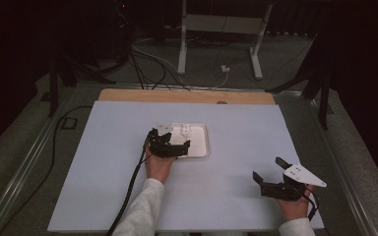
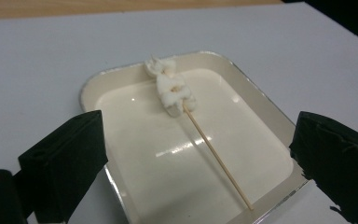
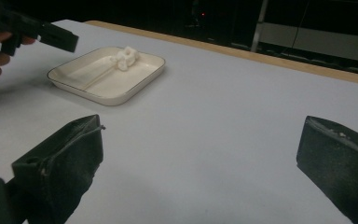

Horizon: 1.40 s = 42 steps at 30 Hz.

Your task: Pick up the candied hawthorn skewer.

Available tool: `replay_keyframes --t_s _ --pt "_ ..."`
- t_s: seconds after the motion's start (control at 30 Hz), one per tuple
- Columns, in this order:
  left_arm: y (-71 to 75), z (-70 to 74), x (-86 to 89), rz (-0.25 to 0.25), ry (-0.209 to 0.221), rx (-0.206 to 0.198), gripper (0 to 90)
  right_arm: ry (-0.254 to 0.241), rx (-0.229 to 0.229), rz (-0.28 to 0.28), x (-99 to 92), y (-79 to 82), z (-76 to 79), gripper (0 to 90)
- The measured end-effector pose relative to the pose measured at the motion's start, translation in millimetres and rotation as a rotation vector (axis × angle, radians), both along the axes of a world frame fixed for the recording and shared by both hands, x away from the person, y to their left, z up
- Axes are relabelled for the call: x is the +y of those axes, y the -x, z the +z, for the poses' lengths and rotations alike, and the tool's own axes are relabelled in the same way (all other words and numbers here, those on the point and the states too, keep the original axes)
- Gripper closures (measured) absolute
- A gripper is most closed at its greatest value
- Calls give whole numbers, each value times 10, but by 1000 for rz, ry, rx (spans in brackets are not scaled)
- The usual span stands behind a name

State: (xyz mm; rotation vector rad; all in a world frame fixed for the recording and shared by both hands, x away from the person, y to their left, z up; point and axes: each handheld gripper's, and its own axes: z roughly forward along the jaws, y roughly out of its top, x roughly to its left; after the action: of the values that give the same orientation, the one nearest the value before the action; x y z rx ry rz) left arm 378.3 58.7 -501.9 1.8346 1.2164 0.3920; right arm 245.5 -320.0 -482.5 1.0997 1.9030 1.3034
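Observation:
A cream rectangular tray (image 1: 200,147) (image 2: 144,140) (image 3: 103,94) lies near the middle of the white tabletop. In it rests a wooden skewer (image 2: 216,156) with white food pieces (image 2: 171,89) (image 1: 185,129) (image 3: 125,57) at its far end. My left gripper (image 1: 170,139) (image 2: 198,140) is open, hovering over the tray's near left part, its jaws on either side of the skewer's bare end without touching it. It also appears as the left gripper (image 3: 51,35) in the right gripper view. My right gripper (image 1: 268,169) (image 3: 200,135) is open and holds nothing, low over the table at the front right.
The white tabletop (image 1: 128,147) ends in a wooden strip (image 1: 187,96) at the back. Behind it on the floor are a metal stand (image 1: 182,44) and loose cables (image 1: 147,64). A black cable (image 1: 130,191) trails from the left gripper along the sleeve.

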Motion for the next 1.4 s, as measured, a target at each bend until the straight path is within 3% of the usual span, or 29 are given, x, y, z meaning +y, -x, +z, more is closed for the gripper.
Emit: replay_keyframes --t_s 0.2,0.33,0.43,0.53,0.63,0.7,0.83,0.97,1.1,1.4 --pt "-45 -73 -142 -15 -53 56 99 -1 1 -1 -4 0 0 8" --pt "-65 -97 -243 -14 -91 80 185 0 1 -2 -4 -1 0 7" --pt "-76 -128 -295 -21 -98 93 351 1 1 -2 -5 0 0 8" --pt "-87 -168 -336 -15 -146 112 497 4 1 -3 -8 1 0 8" --pt "-85 -165 -344 -5 -162 114 647 7 1 -3 -10 1 -1 8" --pt "-98 -144 -344 4 -215 119 733 9 2 -2 -8 -1 -4 8" --pt "-132 -143 -295 23 -189 141 860 12 0 1 -1 4 -1 8" --pt "-149 -140 -267 24 -168 157 883 13 4 1 0 0 -5 8" --pt "-191 -138 -178 21 -104 197 900 15 3 1 -1 1 -4 8" --pt "-114 -42 -33 21 -28 199 900 17 3 -2 -5 4 -5 8"
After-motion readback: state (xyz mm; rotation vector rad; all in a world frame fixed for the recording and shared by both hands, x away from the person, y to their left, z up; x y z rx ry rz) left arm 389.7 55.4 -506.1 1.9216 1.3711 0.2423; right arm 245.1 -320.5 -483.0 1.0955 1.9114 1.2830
